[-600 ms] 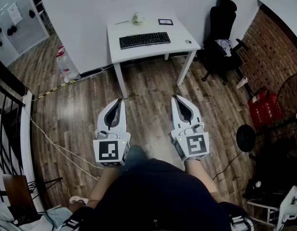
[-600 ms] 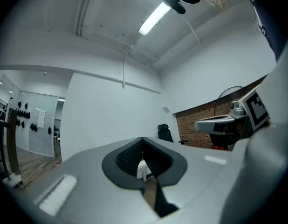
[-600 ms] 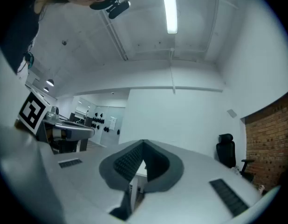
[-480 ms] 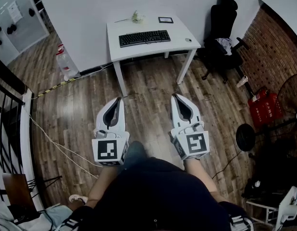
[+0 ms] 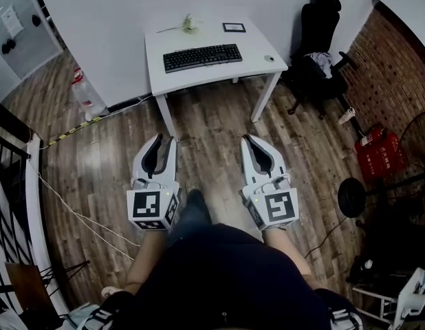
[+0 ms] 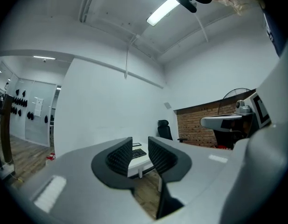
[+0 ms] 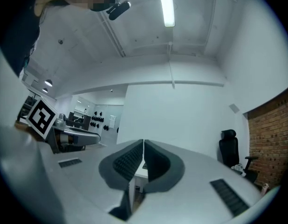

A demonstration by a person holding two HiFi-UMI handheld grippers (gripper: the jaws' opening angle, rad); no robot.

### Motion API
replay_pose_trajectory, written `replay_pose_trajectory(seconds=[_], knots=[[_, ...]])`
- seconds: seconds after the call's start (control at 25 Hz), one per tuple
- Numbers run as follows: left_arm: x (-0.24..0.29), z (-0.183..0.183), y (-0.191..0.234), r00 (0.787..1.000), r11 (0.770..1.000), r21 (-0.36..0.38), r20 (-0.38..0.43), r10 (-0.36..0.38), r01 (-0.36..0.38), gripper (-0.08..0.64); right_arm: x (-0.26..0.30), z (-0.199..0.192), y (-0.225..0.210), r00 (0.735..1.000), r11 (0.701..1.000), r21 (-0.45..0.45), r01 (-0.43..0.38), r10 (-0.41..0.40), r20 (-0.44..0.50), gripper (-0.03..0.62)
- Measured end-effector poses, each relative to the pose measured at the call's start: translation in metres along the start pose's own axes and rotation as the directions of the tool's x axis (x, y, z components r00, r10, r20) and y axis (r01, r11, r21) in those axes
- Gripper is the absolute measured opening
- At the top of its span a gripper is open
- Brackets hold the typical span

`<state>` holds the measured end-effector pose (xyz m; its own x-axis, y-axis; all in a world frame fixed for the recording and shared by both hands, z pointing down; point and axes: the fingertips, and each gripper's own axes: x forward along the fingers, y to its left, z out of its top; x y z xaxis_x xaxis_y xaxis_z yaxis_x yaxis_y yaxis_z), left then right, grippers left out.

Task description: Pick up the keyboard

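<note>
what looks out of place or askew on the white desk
Nothing stands out. The black keyboard lies flat, roughly square to the front edge of the white desk, with a small dark frame behind it.

The white rectangular table (image 5: 257, 47) has a smooth, matt top. The black oblong keyboard (image 5: 202, 57) on it is matt plastic. The brown plank floor (image 5: 212, 133) shows wood grain under a soft sheen. The red brick wall (image 5: 395, 67) is rough and dull. The left gripper (image 5: 164, 140) and right gripper (image 5: 249, 138) have smooth, satin white plastic shells, and the dark pads (image 6: 120, 155) are ribbed and matt. The tall black office chair (image 5: 321, 33) may be cloth-covered, but it is too small to be sure.
</note>
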<state>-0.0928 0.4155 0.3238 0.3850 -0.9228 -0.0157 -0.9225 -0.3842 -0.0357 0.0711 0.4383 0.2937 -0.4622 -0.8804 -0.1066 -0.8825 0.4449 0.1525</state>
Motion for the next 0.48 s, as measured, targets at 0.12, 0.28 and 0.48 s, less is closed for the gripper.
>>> replay_pose_trajectory(seconds=[0.12,0.28,0.48], knots=[[0.038,-0.005,0.027,1.0,1.0,-0.011,-0.011,0.006,-0.006,0.106,0.038,-0.01,-0.014,1.0,1.0,-0.006,0.001,-0.001,-0.02,0.014],[0.095,-0.009,0.066,0.999,1.0,-0.024,-0.037,0.004,-0.004,0.131,0.098,-0.018,-0.032,0.999,1.0,-0.006,0.01,-0.01,-0.034,0.012],[0.161,-0.021,0.112,0.997,1.0,-0.023,-0.08,-0.014,0.013,0.149,0.171,-0.036,-0.053,0.997,1.0,0.001,0.026,-0.025,-0.068,0.012]])
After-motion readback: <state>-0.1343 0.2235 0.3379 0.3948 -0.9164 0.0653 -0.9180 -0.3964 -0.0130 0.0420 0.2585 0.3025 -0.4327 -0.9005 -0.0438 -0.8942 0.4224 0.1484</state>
